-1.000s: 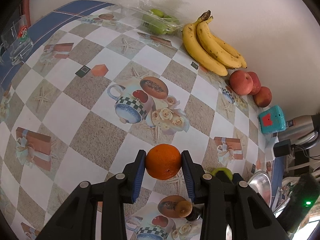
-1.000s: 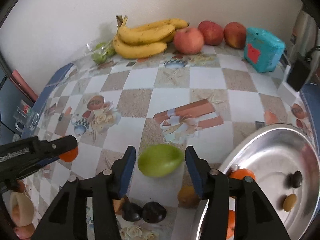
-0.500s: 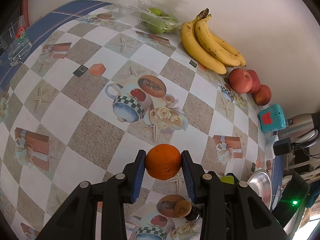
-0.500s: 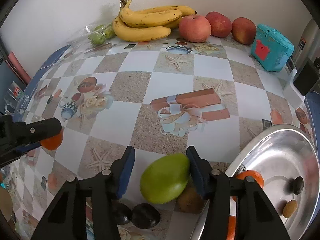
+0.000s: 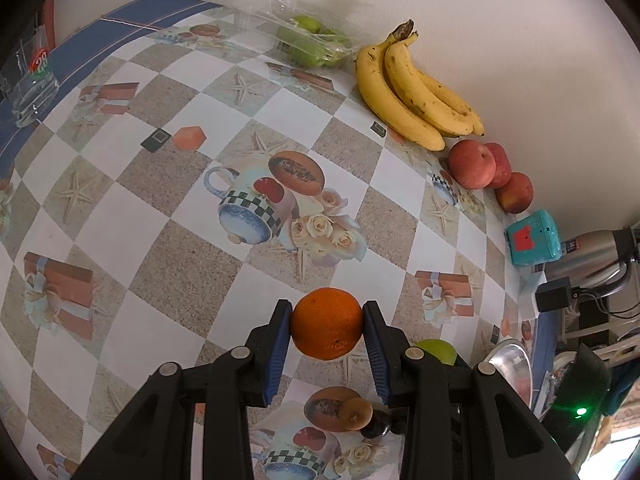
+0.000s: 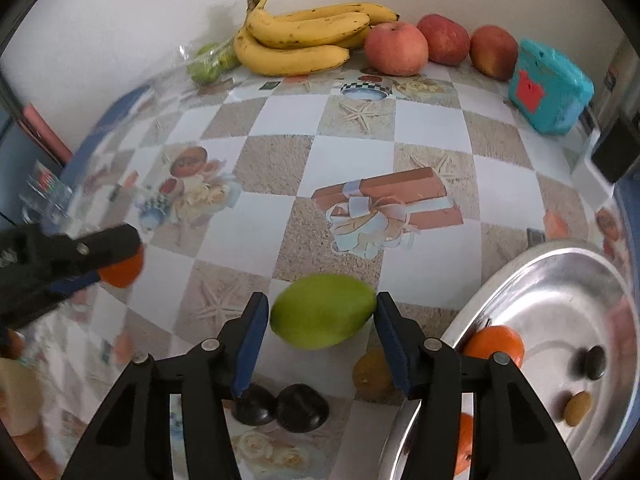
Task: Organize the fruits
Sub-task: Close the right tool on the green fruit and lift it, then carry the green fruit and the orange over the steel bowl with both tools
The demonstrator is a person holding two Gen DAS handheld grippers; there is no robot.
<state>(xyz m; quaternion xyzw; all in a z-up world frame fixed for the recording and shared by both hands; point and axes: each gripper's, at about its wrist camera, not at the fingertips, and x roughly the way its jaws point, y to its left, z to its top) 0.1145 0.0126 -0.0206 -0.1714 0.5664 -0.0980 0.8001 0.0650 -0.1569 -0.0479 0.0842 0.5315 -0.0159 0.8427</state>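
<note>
Bananas (image 6: 304, 40) and apples (image 6: 396, 48) line the table's far edge, while the left gripper (image 5: 326, 330) clamps an orange (image 5: 326, 324) and the right gripper (image 6: 318, 316), jaws just widening, loosely straddles a green mango (image 6: 322, 316), both unplaced.

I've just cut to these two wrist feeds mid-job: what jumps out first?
The left gripper grips an orange above the checked tablecloth. The right gripper has just been opening, with a green mango between its fingers, a gap on the left side, beside a steel bowl. Along the wall lie bananas and three apples.
</note>
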